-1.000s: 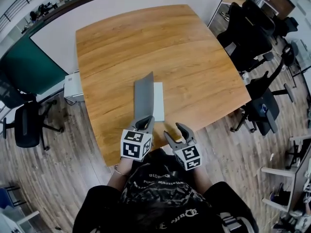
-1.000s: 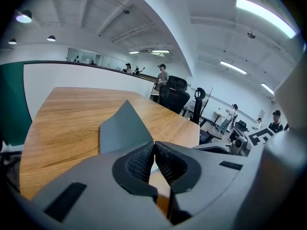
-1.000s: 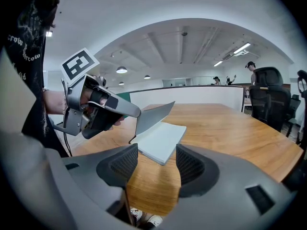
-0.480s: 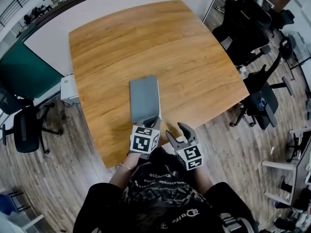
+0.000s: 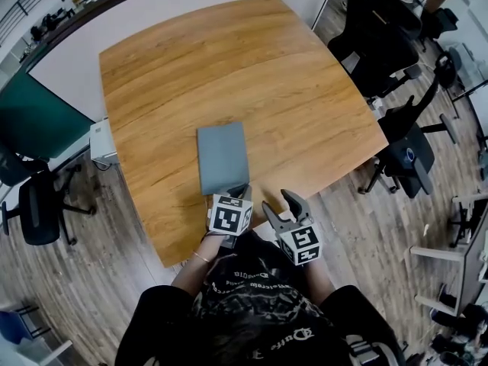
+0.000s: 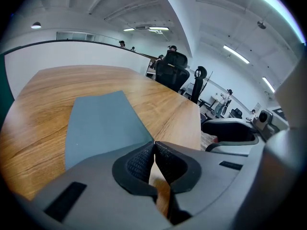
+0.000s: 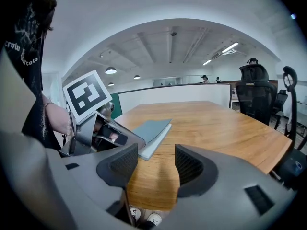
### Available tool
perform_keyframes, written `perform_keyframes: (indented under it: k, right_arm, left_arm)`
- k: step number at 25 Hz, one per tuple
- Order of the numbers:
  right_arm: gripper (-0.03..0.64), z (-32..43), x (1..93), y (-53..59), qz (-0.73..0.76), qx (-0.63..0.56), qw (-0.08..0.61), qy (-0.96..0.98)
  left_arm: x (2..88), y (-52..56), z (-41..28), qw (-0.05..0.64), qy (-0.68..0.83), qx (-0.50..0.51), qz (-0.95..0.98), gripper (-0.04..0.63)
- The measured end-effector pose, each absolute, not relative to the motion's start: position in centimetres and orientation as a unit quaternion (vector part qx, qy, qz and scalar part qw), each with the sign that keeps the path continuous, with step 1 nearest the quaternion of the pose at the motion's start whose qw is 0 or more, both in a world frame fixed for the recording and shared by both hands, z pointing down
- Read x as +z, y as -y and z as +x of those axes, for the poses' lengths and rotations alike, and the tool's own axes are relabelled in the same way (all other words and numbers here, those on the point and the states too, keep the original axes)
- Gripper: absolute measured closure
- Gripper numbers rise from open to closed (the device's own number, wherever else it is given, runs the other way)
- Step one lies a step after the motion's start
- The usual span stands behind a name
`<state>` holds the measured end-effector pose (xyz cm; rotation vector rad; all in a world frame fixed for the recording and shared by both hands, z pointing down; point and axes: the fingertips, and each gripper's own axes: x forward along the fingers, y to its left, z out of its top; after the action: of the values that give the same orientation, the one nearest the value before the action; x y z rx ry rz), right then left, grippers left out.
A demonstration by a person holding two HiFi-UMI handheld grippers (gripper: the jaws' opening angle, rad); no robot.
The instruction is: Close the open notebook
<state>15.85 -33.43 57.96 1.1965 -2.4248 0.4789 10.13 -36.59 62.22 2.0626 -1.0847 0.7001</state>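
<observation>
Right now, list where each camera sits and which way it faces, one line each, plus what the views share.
Head view: on the person's head, looking steeply down on the table, the closed notebook, the left gripper and the right gripper; the dark shirt shows.
Left gripper view: on that gripper, looking along its shut jaws at the notebook's near corner, toward office chairs.
Right gripper view: on that gripper, looking across the table between open, empty jaws; the left hand shows.
Shared: all three show the notebook.

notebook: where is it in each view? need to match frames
Head view: notebook lower centre, closed.
Left gripper view: notebook left of centre, lower half.
Right gripper view: notebook centre-left.
Shared landmark: wooden table under it.
</observation>
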Motion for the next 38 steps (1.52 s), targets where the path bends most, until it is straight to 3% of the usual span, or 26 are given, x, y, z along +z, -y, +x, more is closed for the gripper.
perform_keyframes:
  k: [23, 25, 29, 38]
  right_arm:
    - [0.376, 16.6, 58.1, 34.4, 0.449, 0.184, 0.179, 0.856]
    - [0.376, 16.4, 57.9, 34.4, 0.448, 0.180, 0.182, 0.857]
    - [0.376, 16.6, 57.4, 34.9, 0.453, 0.177, 0.175, 0.856]
    - [0.376, 14.9, 55.8, 36.0, 0.441, 0.154, 0.163, 0.869]
  left_arm:
    - [65.2, 36.7, 11.0, 0.371, 0.385, 0.311, 0.786, 0.565]
    - [64.9, 36.4, 11.2, 0.374, 0.372, 0.303, 0.794, 0.546]
    - [63.9, 35.6, 12.0, 0.386, 0.338, 0.281, 0.811, 0.402]
    - [59.6, 36.2, 6.5, 0.312, 0.427, 0.211, 0.822, 0.402]
